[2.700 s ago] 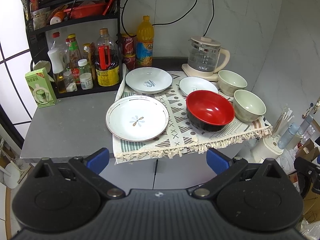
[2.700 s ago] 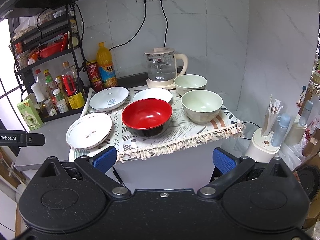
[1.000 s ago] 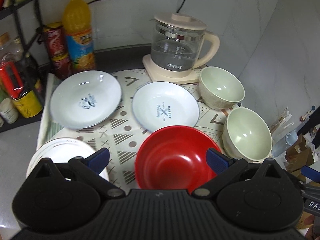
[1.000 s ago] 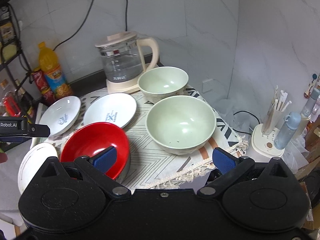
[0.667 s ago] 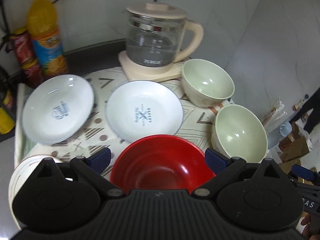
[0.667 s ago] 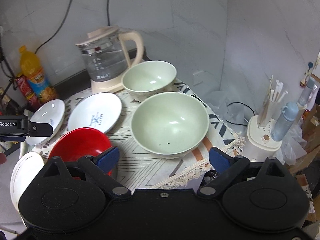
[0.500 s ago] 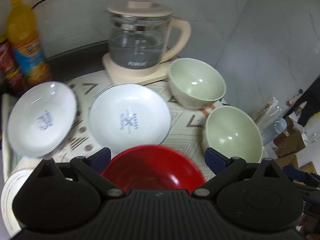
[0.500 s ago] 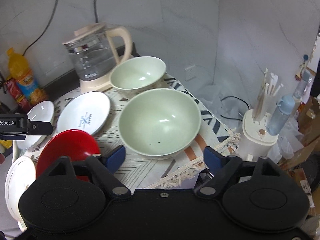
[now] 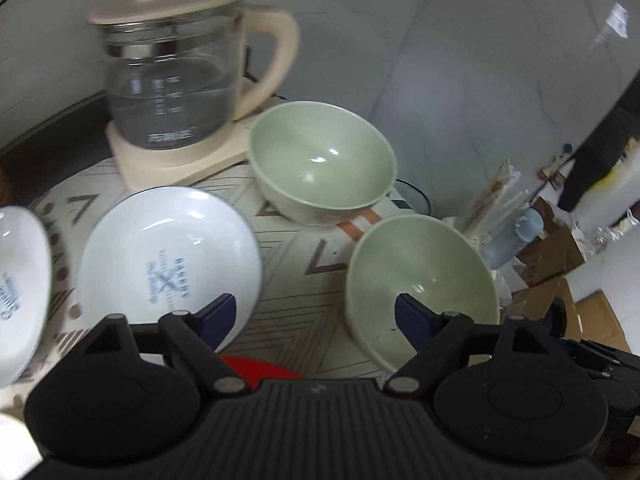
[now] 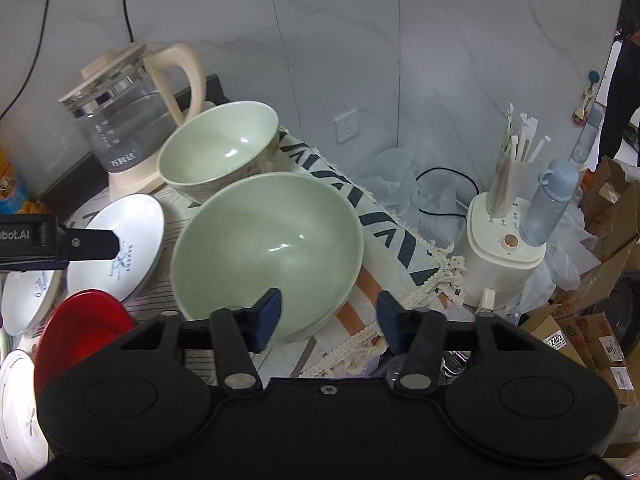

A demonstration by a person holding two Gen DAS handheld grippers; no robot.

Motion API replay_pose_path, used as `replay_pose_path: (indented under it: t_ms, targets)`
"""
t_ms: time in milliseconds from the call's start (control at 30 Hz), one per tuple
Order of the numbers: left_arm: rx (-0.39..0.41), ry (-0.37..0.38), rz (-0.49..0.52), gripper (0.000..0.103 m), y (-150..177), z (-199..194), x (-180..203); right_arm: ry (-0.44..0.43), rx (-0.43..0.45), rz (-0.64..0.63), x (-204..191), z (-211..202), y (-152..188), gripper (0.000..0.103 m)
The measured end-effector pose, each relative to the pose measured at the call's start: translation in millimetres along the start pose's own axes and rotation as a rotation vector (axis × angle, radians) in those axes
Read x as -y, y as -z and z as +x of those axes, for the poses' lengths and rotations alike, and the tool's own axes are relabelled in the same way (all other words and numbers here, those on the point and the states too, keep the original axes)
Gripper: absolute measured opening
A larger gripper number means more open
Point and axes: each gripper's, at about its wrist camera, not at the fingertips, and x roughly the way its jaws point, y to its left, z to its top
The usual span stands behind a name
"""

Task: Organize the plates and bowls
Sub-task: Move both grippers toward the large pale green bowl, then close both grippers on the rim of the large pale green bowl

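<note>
Two pale green bowls stand on the patterned mat [image 10: 394, 236]: a near bowl [image 10: 264, 248] [image 9: 420, 276] and a far bowl [image 10: 218, 150] [image 9: 320, 164]. My right gripper [image 10: 328, 314] is open, its jaws narrowed, straddling the near bowl's right front rim. My left gripper [image 9: 314, 314] is open and empty above the mat between a white plate [image 9: 168, 256] [image 10: 116, 248] and the near bowl. A red bowl [image 10: 80, 334] [image 9: 256, 364] lies at lower left, with a second white plate [image 9: 16, 288] [image 10: 28, 300] and a flat flower plate [image 10: 16, 408] beyond.
A glass kettle [image 9: 172, 76] [image 10: 120, 112] stands on its base at the back by the tiled wall. Off the counter's right edge stand a white holder with straws [image 10: 506, 232] and a blue bottle [image 10: 550, 208]. Cardboard boxes [image 10: 600, 320] lie below.
Both grippers have moved forward and right toward the green bowls. My right gripper's jaws have narrowed and now sit at the near green bowl's rim.
</note>
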Motion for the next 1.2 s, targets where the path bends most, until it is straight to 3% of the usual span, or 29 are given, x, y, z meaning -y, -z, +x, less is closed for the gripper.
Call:
replay_pose_path:
  t_ms: [33,100,600,800,1200]
  targets:
    - [-0.008,0.007,0.000,0.081,-1,4,1,0.001,-0.005,0.007,1,2,0,0.045]
    - [-0.030,0.022,-0.001,0.068,-3,12,2,0.007,-0.014,0.017,3,7,-1,0.043]
    - [-0.110,0.051,-0.043,0.016,-8,61,13,0.003,-0.068,0.057,9,33,-4,0.027]
    - [-0.103,0.054,-0.038,0.010,-11,68,14,-0.007,-0.074,0.063,6,42,-4,0.019]
    - [-0.037,0.015,-0.053,0.010,-7,39,18,-0.037,-0.018,0.048,5,29,-7,0.018]
